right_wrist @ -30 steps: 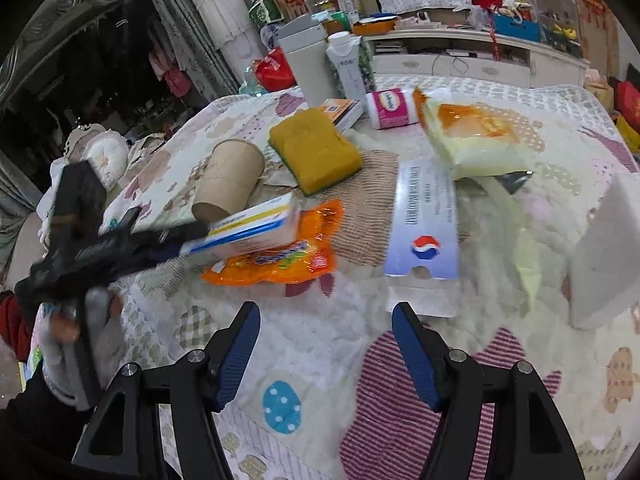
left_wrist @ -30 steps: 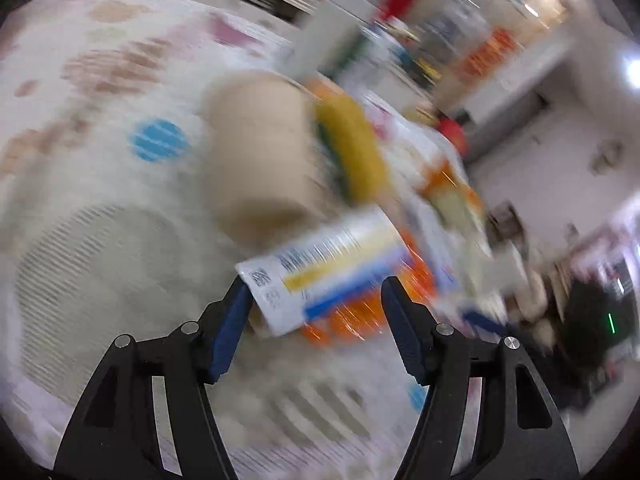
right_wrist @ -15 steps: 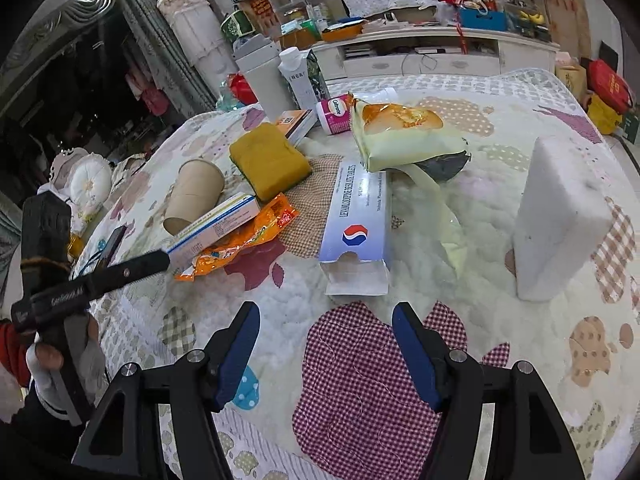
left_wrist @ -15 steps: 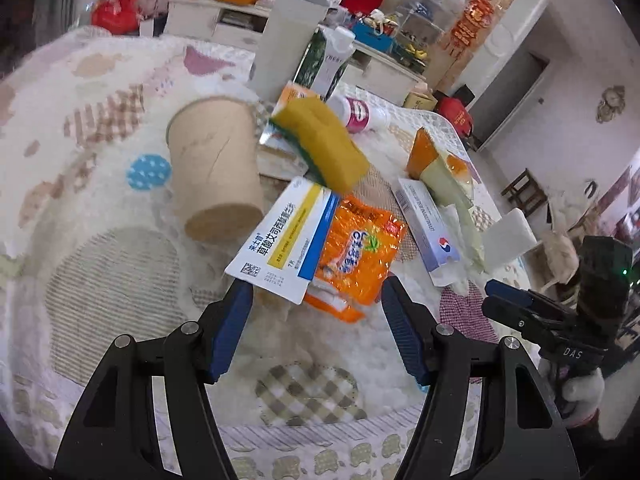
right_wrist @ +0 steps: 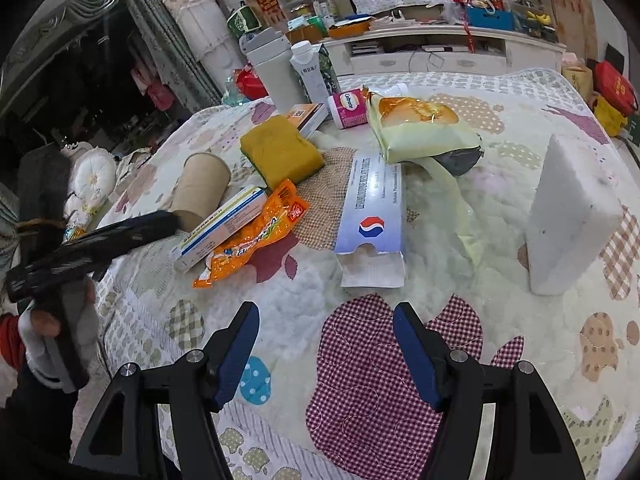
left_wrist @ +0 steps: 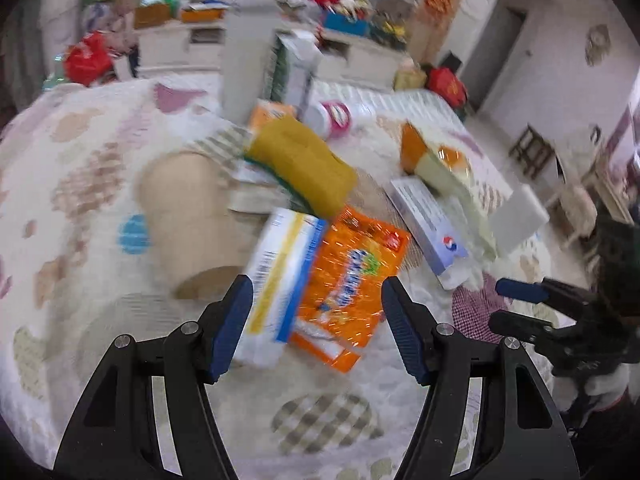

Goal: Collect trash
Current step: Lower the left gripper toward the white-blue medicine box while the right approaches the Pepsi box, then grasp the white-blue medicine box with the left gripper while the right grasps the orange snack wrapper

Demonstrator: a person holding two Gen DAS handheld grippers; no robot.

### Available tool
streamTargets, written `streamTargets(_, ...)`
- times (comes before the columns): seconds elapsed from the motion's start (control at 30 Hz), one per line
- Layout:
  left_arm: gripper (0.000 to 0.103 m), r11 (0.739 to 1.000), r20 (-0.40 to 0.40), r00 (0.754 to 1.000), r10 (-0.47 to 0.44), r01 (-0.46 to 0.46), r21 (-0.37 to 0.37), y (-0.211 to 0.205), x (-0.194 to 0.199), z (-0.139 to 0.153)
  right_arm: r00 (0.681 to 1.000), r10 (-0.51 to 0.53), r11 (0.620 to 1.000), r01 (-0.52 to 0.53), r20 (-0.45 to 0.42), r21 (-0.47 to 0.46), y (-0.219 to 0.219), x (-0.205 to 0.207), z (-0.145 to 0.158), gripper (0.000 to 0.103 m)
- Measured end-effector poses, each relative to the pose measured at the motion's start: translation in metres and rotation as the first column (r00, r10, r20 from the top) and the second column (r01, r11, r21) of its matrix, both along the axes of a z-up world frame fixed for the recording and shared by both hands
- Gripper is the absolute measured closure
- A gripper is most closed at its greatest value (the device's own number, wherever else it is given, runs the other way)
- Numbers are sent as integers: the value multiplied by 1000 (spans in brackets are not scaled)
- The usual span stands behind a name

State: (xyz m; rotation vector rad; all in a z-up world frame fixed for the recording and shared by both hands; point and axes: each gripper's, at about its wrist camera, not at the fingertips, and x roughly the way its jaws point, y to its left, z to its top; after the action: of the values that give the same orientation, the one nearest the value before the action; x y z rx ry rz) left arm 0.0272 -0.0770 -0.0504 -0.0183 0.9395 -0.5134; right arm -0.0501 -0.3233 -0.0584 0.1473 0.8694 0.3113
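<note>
A quilted bedspread [right_wrist: 500, 208] patched with checks and dots covers the bed, with a white cabinet [right_wrist: 440, 50] and shelves of clutter against the far wall. Litter lies scattered over the quilt.

The left gripper [left_wrist: 316, 316] hangs above the quilt with its jaws spread wide and nothing between the blue pads. Just ahead of it, partly framed by the 2 fingers, lies a white box with a yellow and blue stripe [left_wrist: 280, 280], and touching its right side an orange snack packet [left_wrist: 352, 276]. Ahead and to the left of that gripper a brown paper cup [left_wrist: 188, 216] lies on its side beside the box. Beyond the box sits a yellow sponge [left_wrist: 304, 164], and further right a long blue and white carton [left_wrist: 432, 224] with a red and blue emblem. This view is blurred, so small print cannot be read.

The right gripper [right_wrist: 326, 344] is also wide open and empty, poised over a red checked patch [right_wrist: 384, 392]. Straight ahead of it the long carton lies flat with its open flap toward the tool. Past the carton rests a pale yellow bag [right_wrist: 420, 132], and beyond that a pink and white bottle [right_wrist: 348, 106] on its side. Off to the right a white foam block [right_wrist: 572, 216] stands upright, well apart from the fingers.
</note>
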Motion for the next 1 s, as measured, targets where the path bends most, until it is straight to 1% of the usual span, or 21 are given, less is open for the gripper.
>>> streamTargets(0.1,37,1000,-31,999,-12,13,27,-14,12,-14,1000,-5,1000,5,-7,0,-2,0,-2,36)
streamTargets(0.17,37,998,-21,999,31,-30,51,-12,22,-17,1000,-8,1000,8,-10,0,-3,0,-2,36)
streamTargets(0.23,37,997,-10,998,64,-63,49,-4,29,-16,1000,-8,1000,8,-10,4,-4,0,-3,36)
streamTargets(0.3,37,995,-16,996,85,-84,51,5,36,-17,1000,-8,1000,8,-11,8,-5,1,-3,36)
streamTargets(0.37,37,996,-28,997,74,-72,50,7,39,-20,1000,-8,1000,8,-13,11,-4,4,-4,36)
streamTargets(0.43,37,997,-50,998,36,-33,63,2,43,-27,1000,-7,1000,7,-17,17,-4,7,-6,35)
streamTargets(0.5,37,994,-65,998,20,-13,110,-6,46,-35,1000,-3,1000,3,-23,16,0,9,-7,35)
streamTargets(0.57,37,991,-71,997,22,-13,131,-10,50,-41,1000,3,1000,-3,-29,10,3,11,-9,35)
streamTargets(0.6,38,992,-65,998,27,-19,125,-10,51,-42,1000,7,1000,-6,-31,7,5,11,-9,35)
streamTargets(0.63,42,993,-62,997,35,-27,119,-10,52,-41,999,9,1000,-9,-31,4,7,11,-9,35)
streamTargets(0.67,57,994,-68,997,38,-31,109,-9,52,-41,999,13,1000,-13,-32,0,10,12,-8,35)
streamTargets(0.7,58,995,-82,996,40,-32,98,-7,52,-40,999,16,1000,-17,-32,-2,13,13,-9,35)
streamTargets(0.73,58,995,-78,996,46,-39,92,-5,52,-39,999,20,1000,-20,-32,-3,15,13,-8,35)
streamTargets(0.87,58,993,-16,996,85,-84,87,10,40,-27,998,50,999,-50,-38,16,34,25,-10,35)
streamTargets(1.0,58,989,11,990,140,-140,54,30,27,-16,994,79,996,-77,-72,43,57,42,-19,35)
